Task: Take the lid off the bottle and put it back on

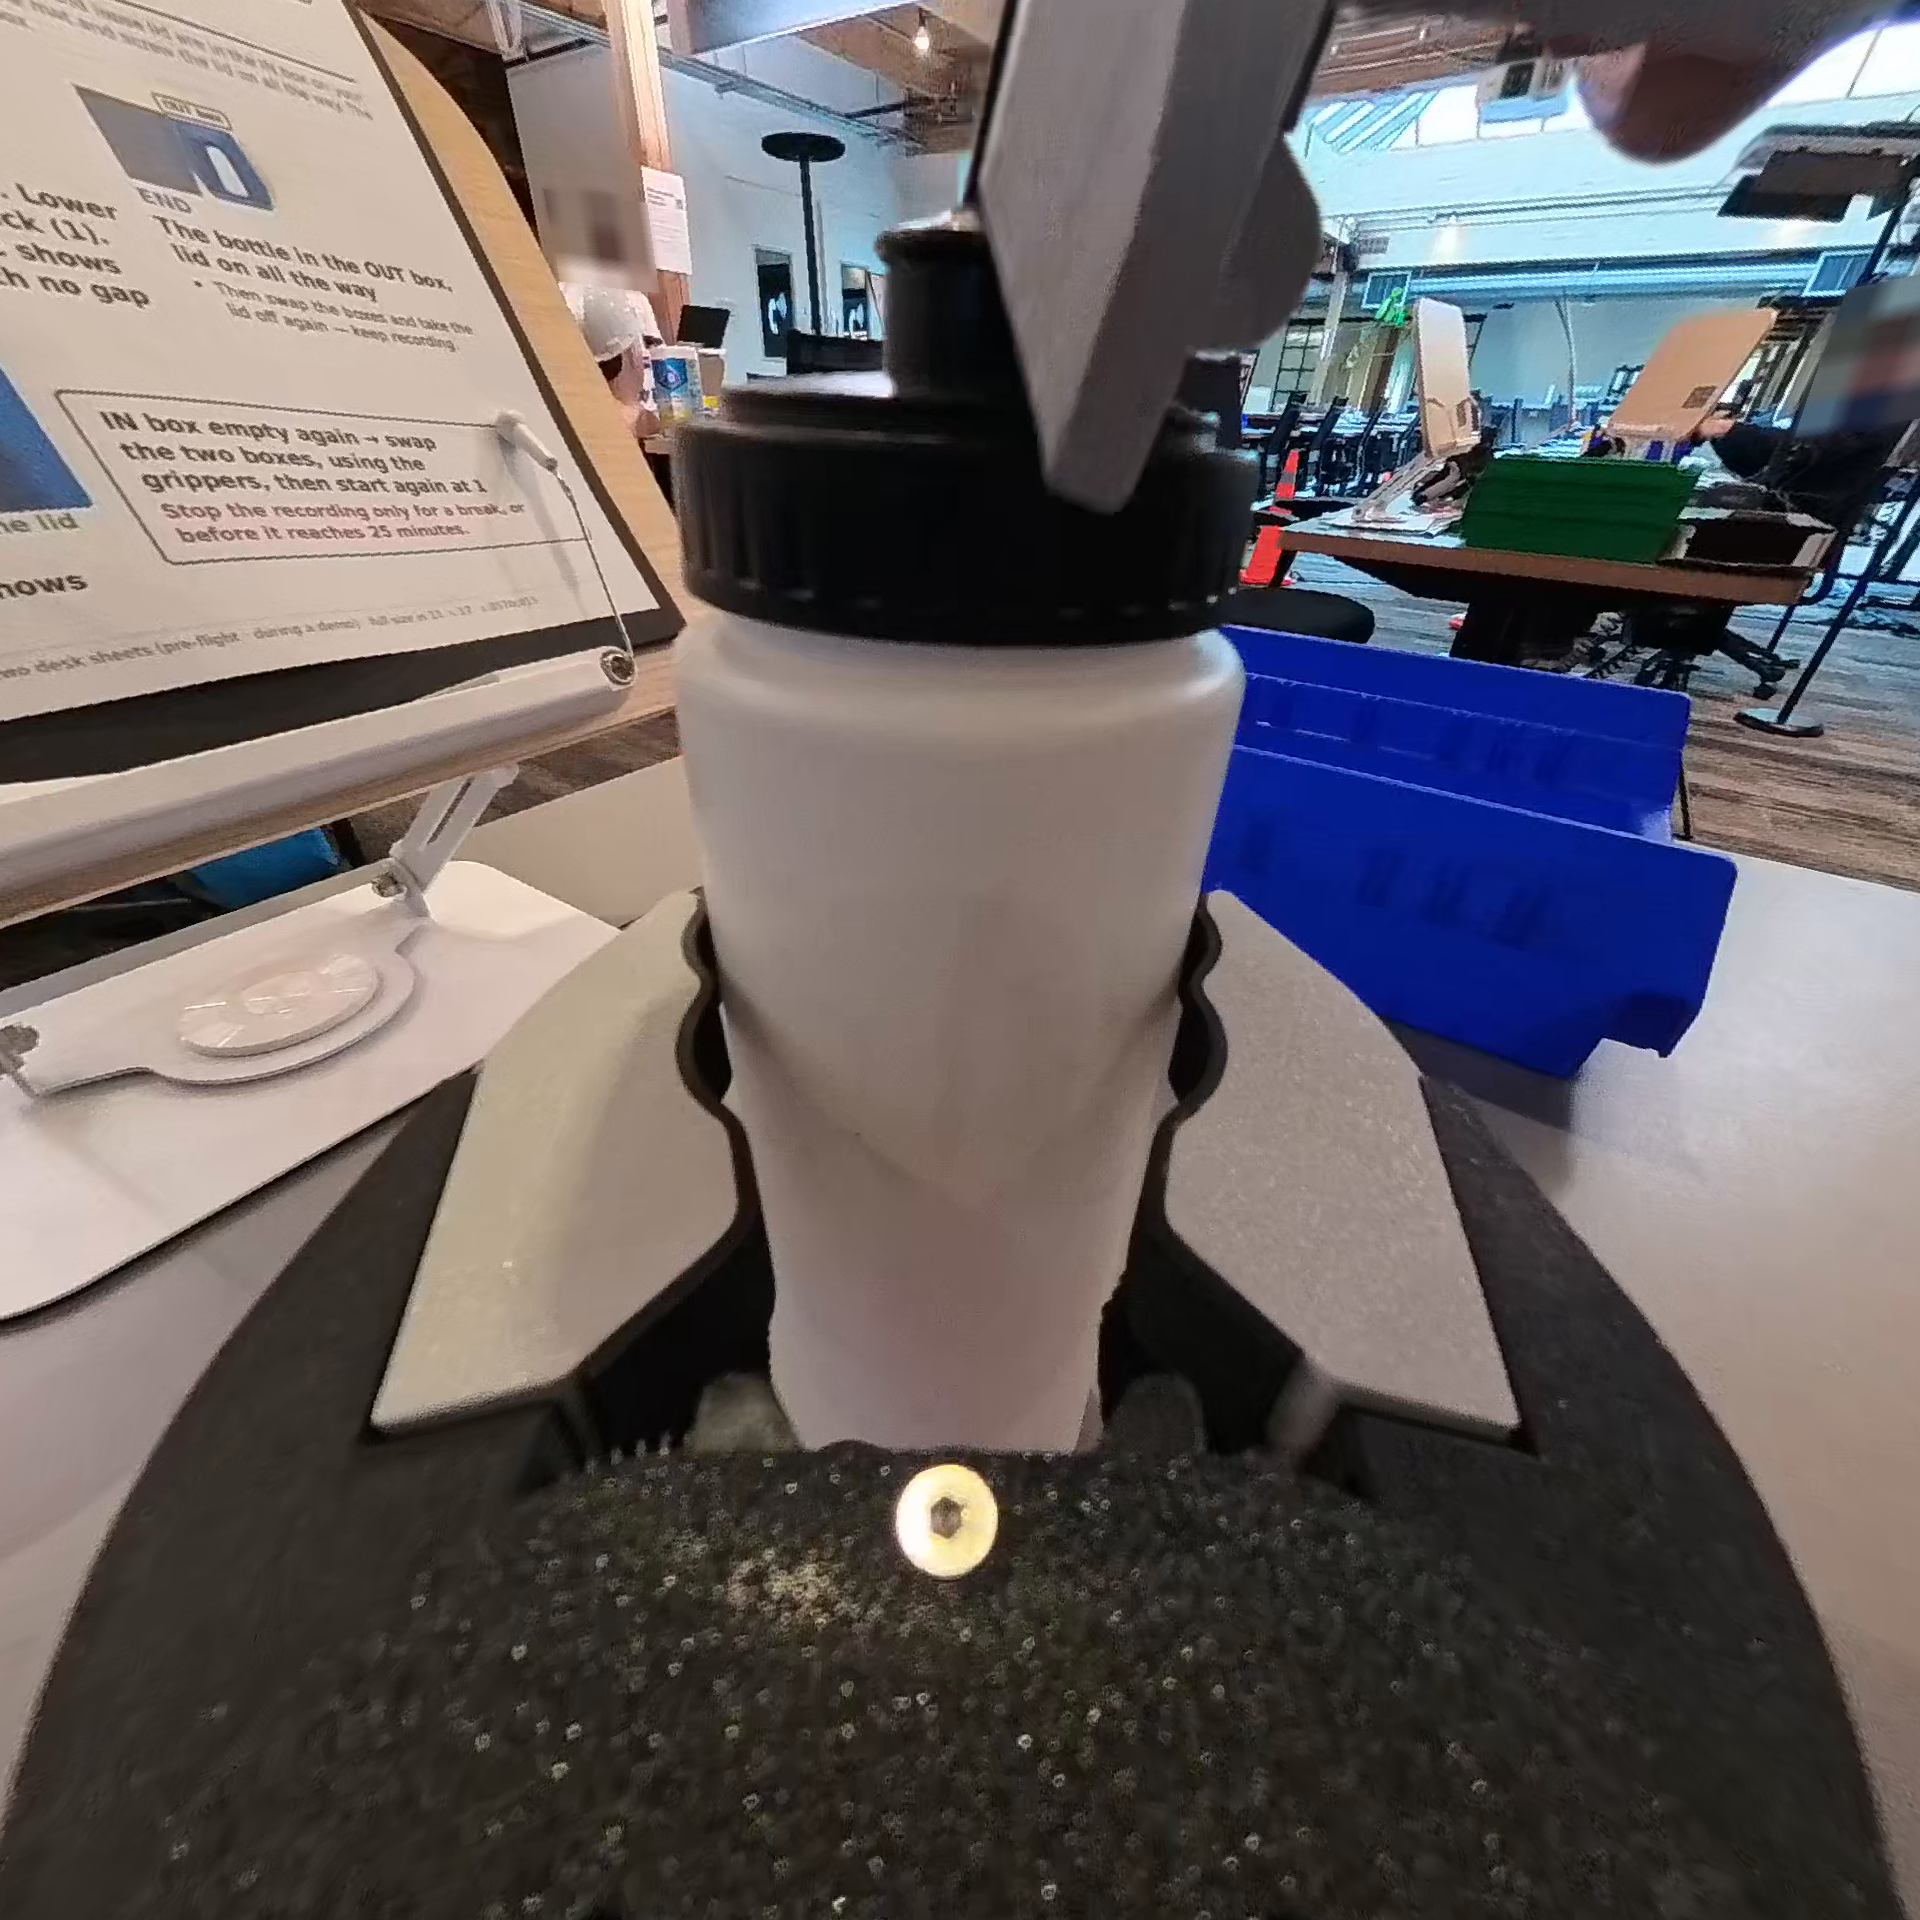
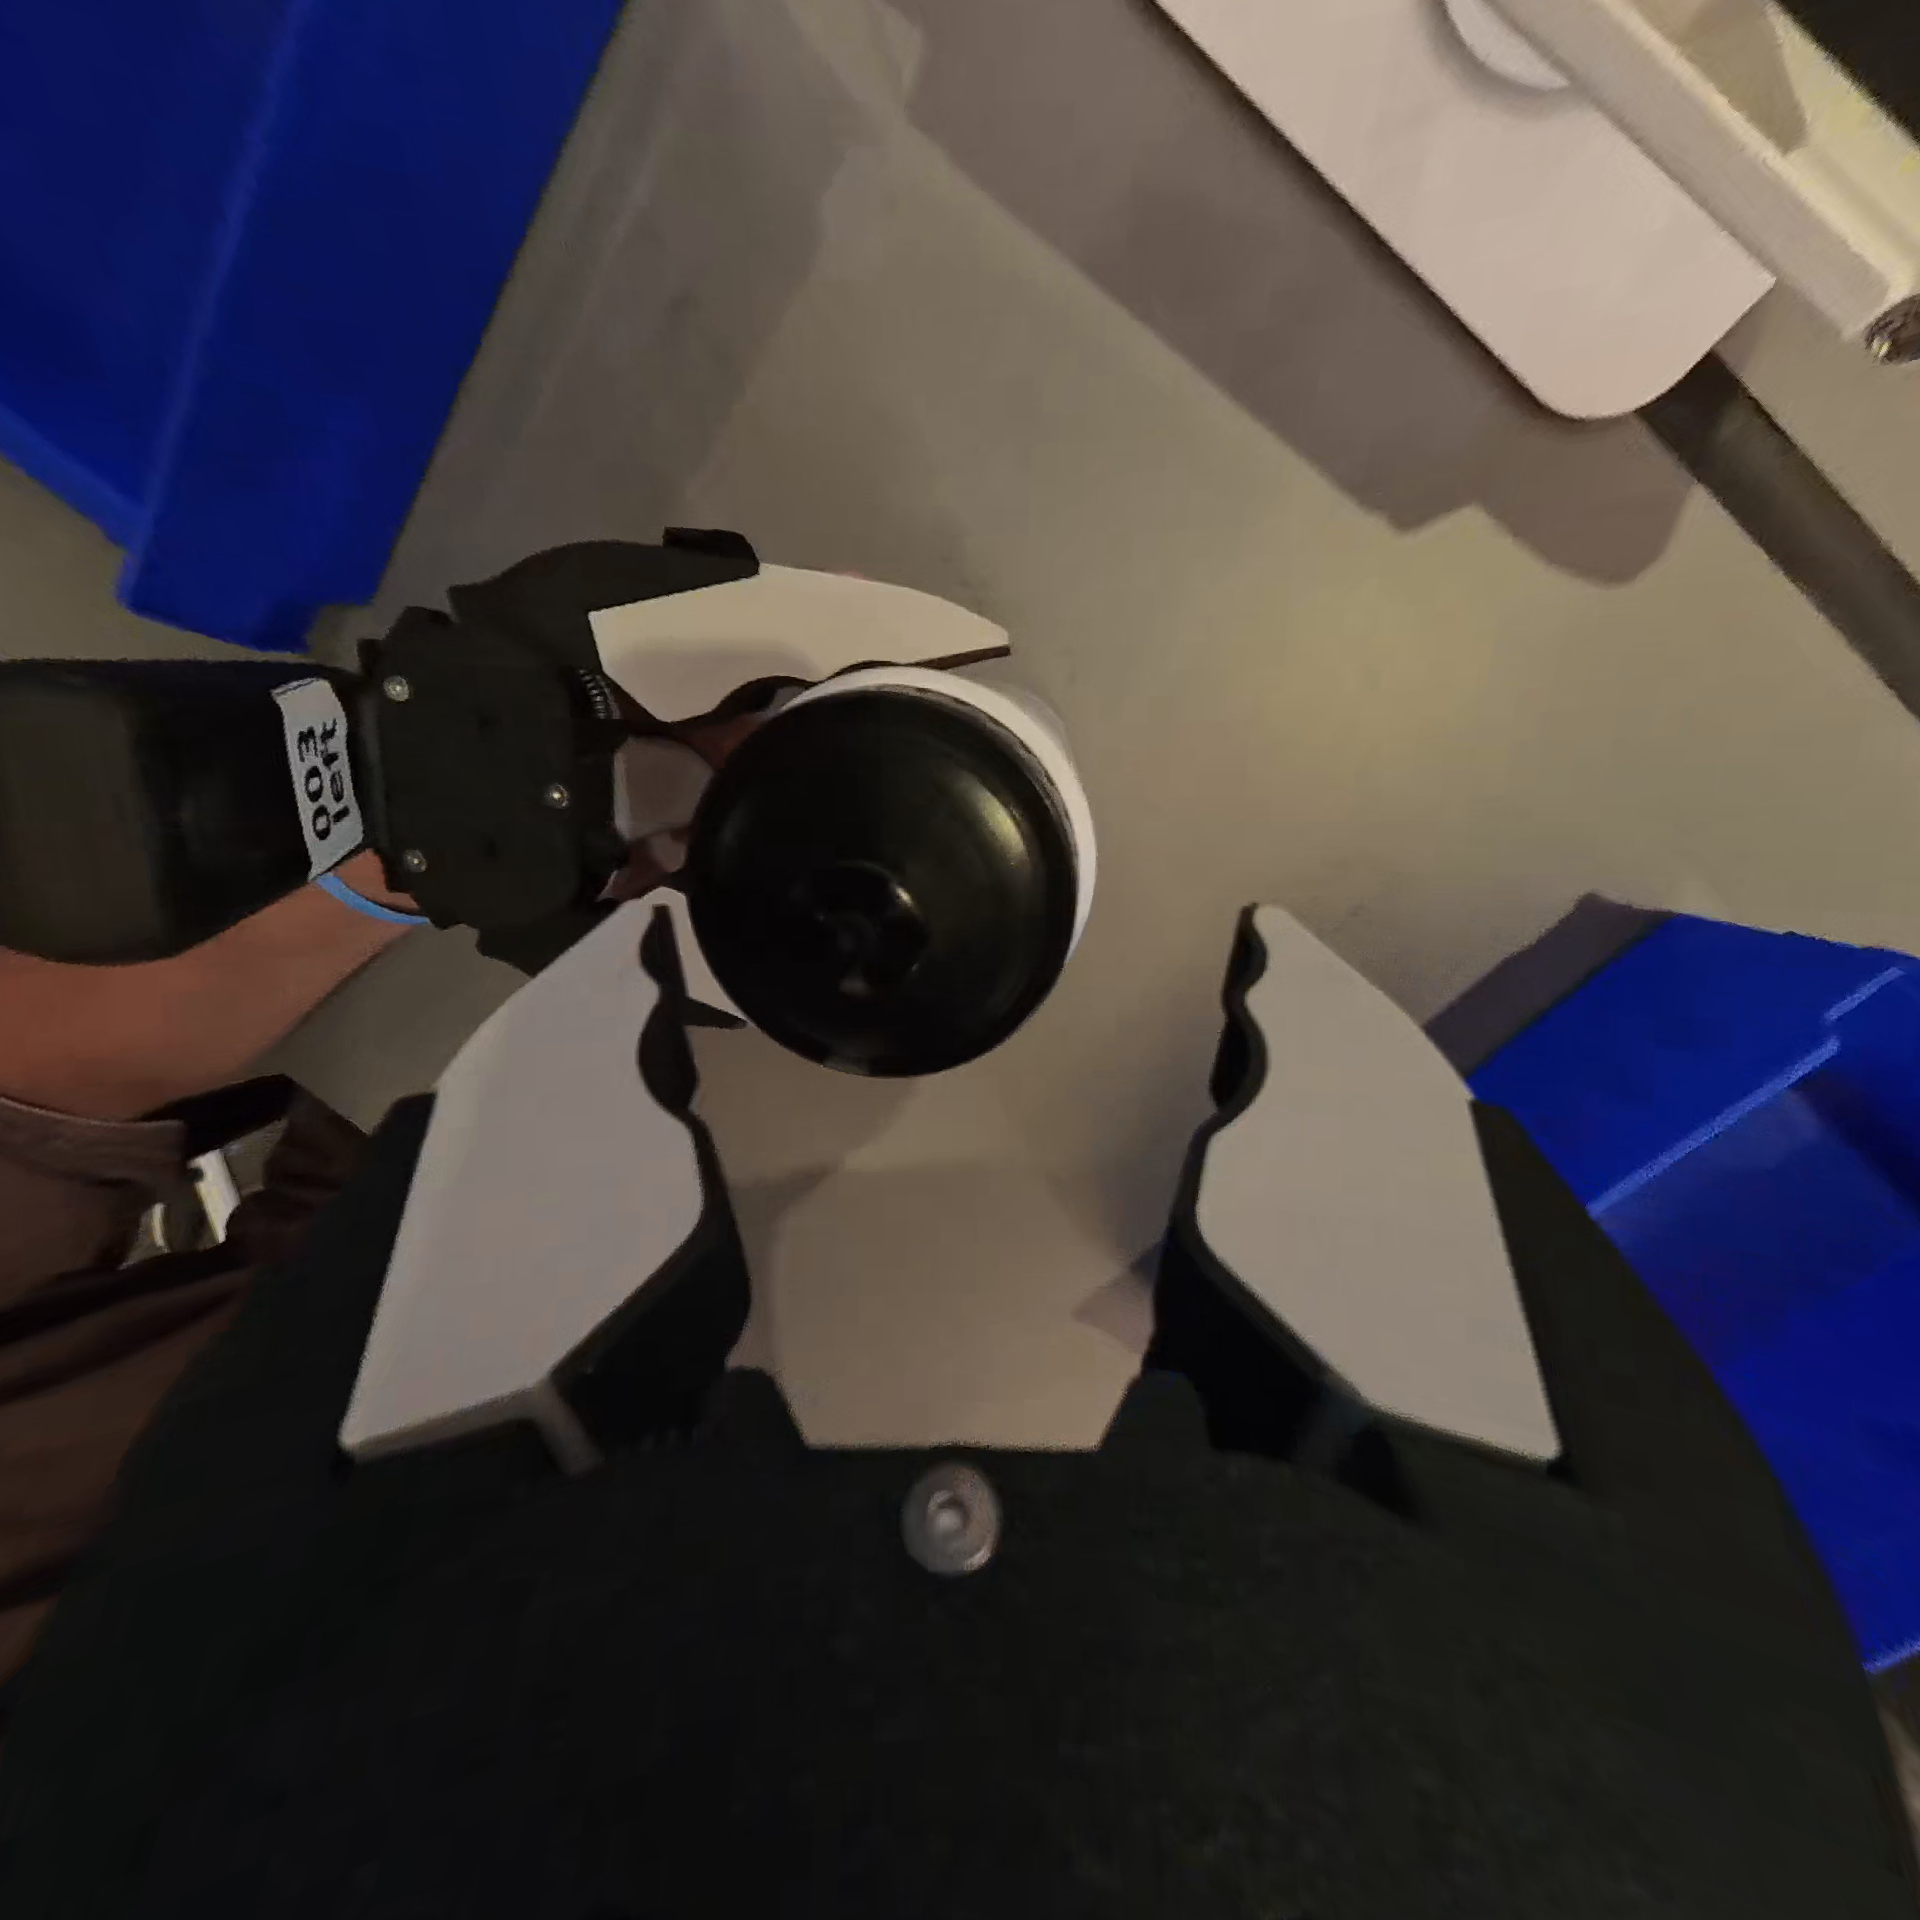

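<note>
— What surrounds the grey table [image 1: 1766,1091]?

— Behind it runs a big open hall with a patterned carpet [image 1: 1787,769]. Beyond its right end stands a wooden desk [image 1: 1538,571] carrying green trays [image 1: 1579,499].

— And the light?

— Daylight falls from high windows [image 1: 1403,114] above that desk. A wooden post [image 1: 634,114] rises left of it, with what may be a hanging bulb [image 1: 922,36] beside it, though it is blurred.
</note>
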Tool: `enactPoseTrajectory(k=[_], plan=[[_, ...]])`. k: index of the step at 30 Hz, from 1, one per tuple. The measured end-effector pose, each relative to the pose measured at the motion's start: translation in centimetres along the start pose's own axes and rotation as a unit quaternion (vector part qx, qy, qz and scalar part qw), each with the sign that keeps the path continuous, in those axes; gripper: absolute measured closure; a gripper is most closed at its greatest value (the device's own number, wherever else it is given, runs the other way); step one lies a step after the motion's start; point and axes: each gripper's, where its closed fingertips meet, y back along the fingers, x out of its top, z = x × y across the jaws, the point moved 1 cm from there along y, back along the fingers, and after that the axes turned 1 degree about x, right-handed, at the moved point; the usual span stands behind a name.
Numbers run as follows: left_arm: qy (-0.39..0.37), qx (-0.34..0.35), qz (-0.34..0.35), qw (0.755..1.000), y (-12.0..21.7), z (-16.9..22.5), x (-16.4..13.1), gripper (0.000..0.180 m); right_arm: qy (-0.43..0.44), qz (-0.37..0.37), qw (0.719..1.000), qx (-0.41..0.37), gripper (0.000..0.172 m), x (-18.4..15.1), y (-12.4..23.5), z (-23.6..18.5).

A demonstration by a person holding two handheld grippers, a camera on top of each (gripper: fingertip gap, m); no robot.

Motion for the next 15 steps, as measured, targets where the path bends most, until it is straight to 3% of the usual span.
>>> enactPoseTrajectory(k=[5, 10, 15], plan=[[0.005, 0.0, 0.0, 1.0, 0.0, -0.1, 0.0, 0.097, -0.005, -0.008, 1.0, 0.007, 0.1, 0.1, -0.4, -1.2], [0.002, -0.006, 0.0, 1.0, 0.1, 0.1, 0.0, 0.097, 0.038, -0.04, 0.998, -0.001, 0.1, -0.1, -0.3, -1.2], [0.007, -0.018, 0.004, 1.0, 0.1, 0.1, 0.0, 0.097, 0.146, -0.081, 0.986, 0.016, 0.1, -0.1, -0.2, -1.0]])
